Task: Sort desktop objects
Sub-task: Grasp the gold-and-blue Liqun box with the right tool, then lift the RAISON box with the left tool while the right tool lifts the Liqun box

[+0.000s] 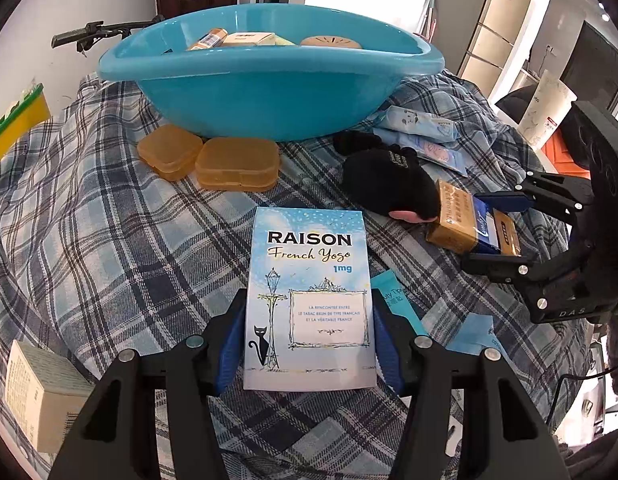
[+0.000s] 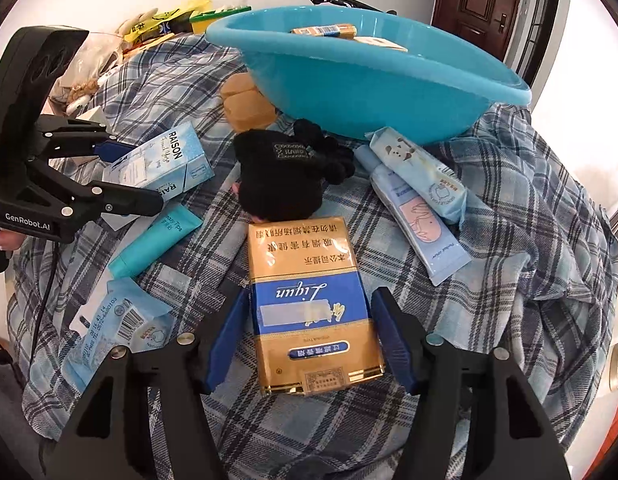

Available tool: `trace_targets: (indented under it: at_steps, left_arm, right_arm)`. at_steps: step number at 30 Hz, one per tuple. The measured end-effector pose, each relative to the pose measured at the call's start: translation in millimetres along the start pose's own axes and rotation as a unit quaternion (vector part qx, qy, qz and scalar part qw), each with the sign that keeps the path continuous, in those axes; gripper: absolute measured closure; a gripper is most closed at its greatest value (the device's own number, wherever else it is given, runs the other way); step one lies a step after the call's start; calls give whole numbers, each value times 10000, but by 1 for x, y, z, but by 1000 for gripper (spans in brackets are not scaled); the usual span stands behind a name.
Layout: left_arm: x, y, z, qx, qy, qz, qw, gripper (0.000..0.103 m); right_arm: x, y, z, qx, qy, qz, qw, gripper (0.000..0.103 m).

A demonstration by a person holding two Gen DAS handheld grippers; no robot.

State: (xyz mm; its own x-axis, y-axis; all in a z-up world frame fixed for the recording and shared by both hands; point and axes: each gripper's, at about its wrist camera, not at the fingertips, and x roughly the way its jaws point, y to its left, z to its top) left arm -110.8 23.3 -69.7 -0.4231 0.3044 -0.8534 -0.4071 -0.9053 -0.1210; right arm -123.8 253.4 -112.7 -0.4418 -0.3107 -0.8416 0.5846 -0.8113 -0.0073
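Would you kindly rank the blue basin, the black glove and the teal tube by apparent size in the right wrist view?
1. Blue basin, clearly largest.
2. Black glove.
3. Teal tube, smallest; it is partly hidden, so the last two are less certain.

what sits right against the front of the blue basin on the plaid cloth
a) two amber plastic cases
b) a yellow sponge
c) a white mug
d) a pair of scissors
a: two amber plastic cases lie side by side on the cloth at the foot of the blue basin.
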Motion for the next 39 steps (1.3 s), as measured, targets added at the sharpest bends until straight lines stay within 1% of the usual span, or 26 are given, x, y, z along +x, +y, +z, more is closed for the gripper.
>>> trace_targets:
  at_steps: [2,3,6,8,10,11,13,16,19,21,23,26,28,30,32,35,39]
  left_arm:
    - [0,1,-2,-65,-46,9,10000,44]
    - [0,1,-3,-68,-64,24,10000,44]
    - [-2,1,-5,-122,-138,93,9998,44]
    - [-6,1,-7,-189,-241,174,9994,44]
    - [-12,-2,-9,-232,-433,341,9982,44]
    - [-15,-4,-11,-254,-532,423,9974,44]
    - [-23,-8,-13,-359,-767,545,9949,44]
    - [-37,-14,-17,-556,-1181,669,9892,44]
    - [-51,-21,-18,-741,-1580,690,9822,44]
    - [-61,-29,-17,-771,-1842,722,9772,44]
    - [-72,-36,-18,-795,-2153,829,9698,44]
    - [-87,-49,-18,-674,-2509,1058,9599,44]
    - [-94,-54,-21,-616,-2722,1178,9530,44]
    - [-98,-57,-25,-587,-2843,1308,9480,44]
    - [-99,-59,-26,-557,-2885,1346,9463,44]
    - [-99,-58,-25,-544,-2864,1327,9473,44]
    - [-101,-57,-27,-598,-2903,1391,9449,44]
  right_arm:
    - [0,-3,-1,160,-54,47,9998,41]
    - [-2,-4,-3,216,-119,34,9997,46]
    - [-6,-5,-5,327,-159,-21,9993,48]
    - [-14,-9,-7,568,-339,-156,9977,48]
    - [-26,-10,-8,818,-651,-445,9935,48]
    - [-34,-10,-9,941,-827,-554,9906,48]
    - [-49,-8,-10,1213,-1194,-606,9835,48]
    - [-71,-2,-12,1649,-1735,-680,9685,48]
    - [-83,11,-10,1825,-2098,-894,9564,48]
    - [-90,18,-8,1955,-2306,-1064,9473,48]
    - [-93,23,-8,2070,-2481,-1068,9403,47]
    - [-89,29,-4,2127,-2486,-947,9402,47]
    - [-86,35,-4,2111,-2519,-1044,9387,47]
    - [-86,37,-7,2118,-2586,-1155,9354,47]
    - [-87,38,-8,2079,-2617,-1197,9348,47]
    - [-90,39,-7,2003,-2631,-1205,9360,47]
    - [-93,39,-7,1982,-2662,-1204,9356,47]
